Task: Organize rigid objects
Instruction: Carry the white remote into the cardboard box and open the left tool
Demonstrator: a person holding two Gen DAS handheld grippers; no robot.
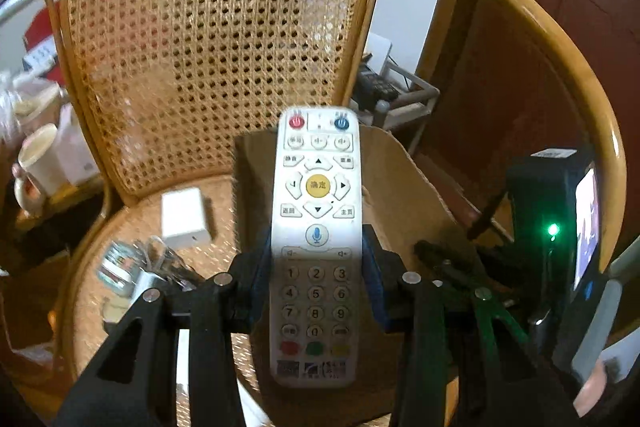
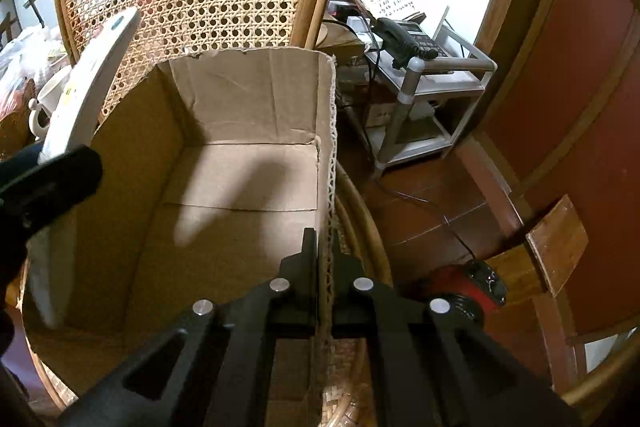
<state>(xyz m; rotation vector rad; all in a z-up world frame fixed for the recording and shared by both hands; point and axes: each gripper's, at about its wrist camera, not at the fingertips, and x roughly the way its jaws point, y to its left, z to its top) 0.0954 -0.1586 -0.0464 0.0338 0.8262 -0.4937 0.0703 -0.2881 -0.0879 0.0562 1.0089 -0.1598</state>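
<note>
right now one white remote control is sitting gripped at its lower half between the two blue-padded fingers of the left gripper, buttons facing the camera and its top end pointing toward the chair back. from the right wrist view the same remote is showing edge-on, tilted up and hanging over the left wall of one open cardboard box, with the left gripper clamping it from below. the box is lying empty inside, its bottom showing only a shadow. the right gripper is pinching the box's right wall, one finger inside and one outside, pressed onto the corrugated edge.

the box is resting on the woven seat of one cane chair. on that seat, left of the box in the left wrist view, one small white box is lying near a blurred cluster of metal items that i cannot identify or count. beyond the chair's left side one white mug is standing among clutter. to the right of the chair one small shelf stand is carrying one black telephone, and one red object is sitting on the floor by a black cable.
</note>
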